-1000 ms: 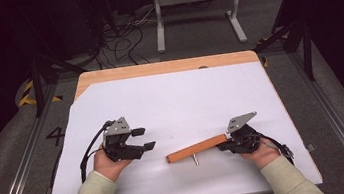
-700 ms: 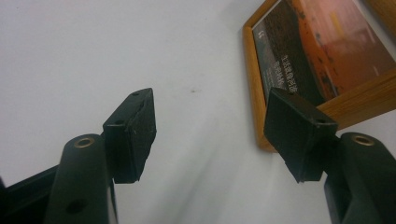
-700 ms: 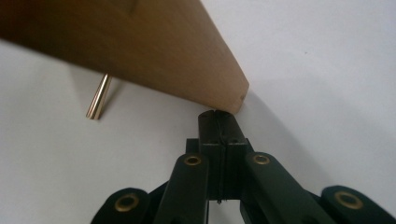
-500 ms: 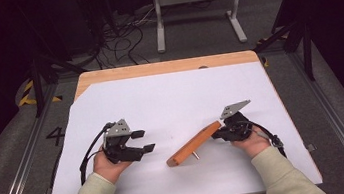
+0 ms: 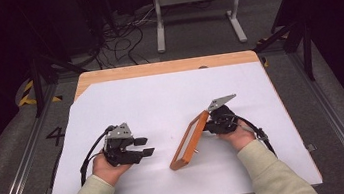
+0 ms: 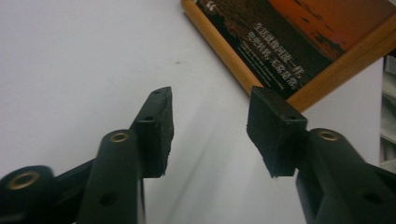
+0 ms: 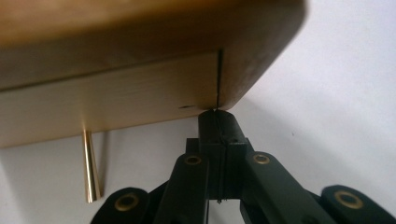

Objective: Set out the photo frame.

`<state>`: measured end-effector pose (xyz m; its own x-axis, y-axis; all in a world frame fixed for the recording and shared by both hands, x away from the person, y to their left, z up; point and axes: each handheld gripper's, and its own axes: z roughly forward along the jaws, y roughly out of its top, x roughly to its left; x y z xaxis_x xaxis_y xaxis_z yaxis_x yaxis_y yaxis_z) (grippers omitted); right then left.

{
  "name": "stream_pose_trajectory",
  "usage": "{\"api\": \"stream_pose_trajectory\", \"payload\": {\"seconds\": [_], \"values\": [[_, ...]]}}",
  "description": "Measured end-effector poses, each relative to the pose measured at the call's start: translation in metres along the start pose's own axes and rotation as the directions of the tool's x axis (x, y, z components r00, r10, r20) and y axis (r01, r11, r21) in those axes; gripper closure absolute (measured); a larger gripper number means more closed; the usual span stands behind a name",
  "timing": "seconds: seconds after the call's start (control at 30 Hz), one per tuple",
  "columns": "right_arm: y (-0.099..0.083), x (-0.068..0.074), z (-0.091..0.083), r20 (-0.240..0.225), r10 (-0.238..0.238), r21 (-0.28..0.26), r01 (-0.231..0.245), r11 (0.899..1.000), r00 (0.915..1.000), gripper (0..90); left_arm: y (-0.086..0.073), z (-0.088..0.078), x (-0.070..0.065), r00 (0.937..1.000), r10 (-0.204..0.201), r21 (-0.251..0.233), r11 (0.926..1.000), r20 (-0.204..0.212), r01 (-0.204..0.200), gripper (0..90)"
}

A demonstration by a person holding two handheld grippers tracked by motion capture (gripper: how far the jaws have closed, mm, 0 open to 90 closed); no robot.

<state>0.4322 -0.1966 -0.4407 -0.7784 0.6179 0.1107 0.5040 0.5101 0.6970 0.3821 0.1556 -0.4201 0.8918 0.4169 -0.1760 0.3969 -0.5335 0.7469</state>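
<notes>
We see a wide white table [image 5: 161, 103] with a strip of bare wood along its far edge. On it, right of the middle, stands a wooden picture frame [image 5: 189, 140], tilted up on its near corner so that its picture side faces the left hand. From the left claw's camera the frame [image 6: 299, 46] shows an orange and dark print with pale lettering inside a honey-coloured border.

The right claw [image 5: 209, 126] sits at the frame's far right edge. From its own camera the right claw [image 7: 217, 122] has its jaws pressed together, their tips touching the wood at a seam near the frame's back corner [image 7: 140, 93]; whether anything thin is pinched between them we cannot tell. A slim brass peg [image 7: 91, 165] hangs down from the frame's back towards the table.

The left claw [image 5: 144, 147] rests on the table well apart from the frame, pointing towards it. Its jaws have just been closing, yet they stand apart with nothing between them, as the left claw's own camera [image 6: 210, 130] shows.
</notes>
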Motion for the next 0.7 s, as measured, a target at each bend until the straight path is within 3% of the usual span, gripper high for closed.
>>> {"api": "stream_pose_trajectory", "payload": {"seconds": [0.2,0.4,0.7], "values": [[-0.001,-0.001,-0.002,0.026,0.002,0.006,-0.002,1.0,0.9997,90.0,0.001,0.003,-0.003,0.9991,0.018,0.03,0.9994,0.038,-0.019,70.9],[-0.01,-0.002,-0.026,0.062,-0.003,0.003,0.003,1.0,0.9981,90.0,0.002,0.016,-0.007,0.9963,0.018,0.095,0.9951,0.084,-0.026,88.9],[-0.022,-0.002,-0.053,0.099,-0.021,-0.038,0.025,0.999,0.9949,90.0,0.004,0.042,-0.016,0.9913,0.014,0.176,0.9837,0.131,-0.037,89.6]]}}
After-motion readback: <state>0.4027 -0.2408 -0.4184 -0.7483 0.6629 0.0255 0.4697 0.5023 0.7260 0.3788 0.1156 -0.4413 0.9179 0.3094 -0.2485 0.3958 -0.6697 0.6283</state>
